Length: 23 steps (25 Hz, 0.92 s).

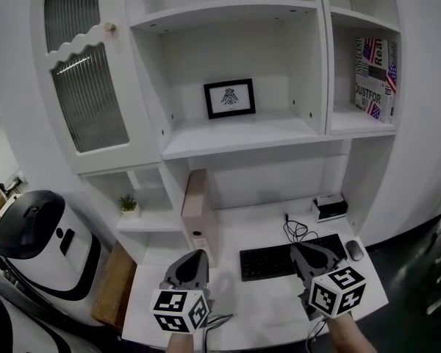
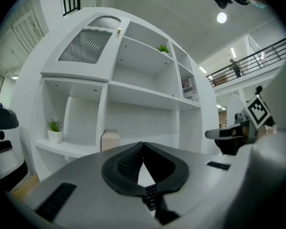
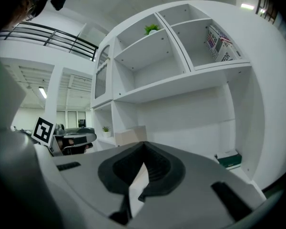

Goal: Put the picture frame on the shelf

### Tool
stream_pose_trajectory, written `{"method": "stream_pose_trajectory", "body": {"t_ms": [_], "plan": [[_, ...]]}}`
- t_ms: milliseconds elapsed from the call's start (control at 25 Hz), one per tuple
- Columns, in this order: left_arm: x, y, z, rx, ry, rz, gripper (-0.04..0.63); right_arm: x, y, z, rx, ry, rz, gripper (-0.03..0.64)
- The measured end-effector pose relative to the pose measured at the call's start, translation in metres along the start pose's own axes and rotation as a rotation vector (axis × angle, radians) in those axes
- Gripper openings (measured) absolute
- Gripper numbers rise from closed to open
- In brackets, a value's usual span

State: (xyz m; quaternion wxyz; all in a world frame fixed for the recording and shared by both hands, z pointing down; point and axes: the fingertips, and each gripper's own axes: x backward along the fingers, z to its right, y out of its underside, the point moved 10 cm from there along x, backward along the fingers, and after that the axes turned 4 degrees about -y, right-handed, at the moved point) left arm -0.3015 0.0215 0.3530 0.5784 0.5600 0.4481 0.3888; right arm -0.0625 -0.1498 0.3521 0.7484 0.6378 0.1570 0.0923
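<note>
A black picture frame (image 1: 230,98) with a white print stands upright at the back of the middle shelf (image 1: 242,140), leaning near the rear wall. Both grippers hang low over the white desk (image 1: 272,311), far below the frame and apart from it. My left gripper (image 1: 196,256) is shut with nothing between its jaws, and its dark pads meet at the tips (image 2: 143,145). My right gripper (image 1: 302,249) is likewise shut and empty, its tips touching (image 3: 144,144). The frame does not show in either gripper view.
A black keyboard (image 1: 279,259), a mouse (image 1: 355,250) and a cable lie on the desk. A tan file box (image 1: 199,210) stands at the desk's left, and a small potted plant (image 1: 128,203) sits in a side niche. Books (image 1: 374,78) fill the right shelf. A glazed cabinet door (image 1: 84,79) is upper left.
</note>
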Motion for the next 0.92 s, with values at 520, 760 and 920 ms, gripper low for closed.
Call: {"method": "stream_pose_trajectory", "body": {"t_ms": [520,760,920], "plan": [[0.000,0.019,0.001,0.029,0.009,-0.039,0.014,-0.002,0.019,0.002,0.004,0.021,-0.049,0.000],[-0.003,0.027,0.001,0.045,0.018,-0.061,0.014,0.001,0.025,0.009,0.001,0.039,-0.063,0.000],[-0.004,0.030,0.000,0.030,0.018,-0.074,0.014,0.000,0.030,0.010,0.005,0.049,-0.072,0.000]]}}
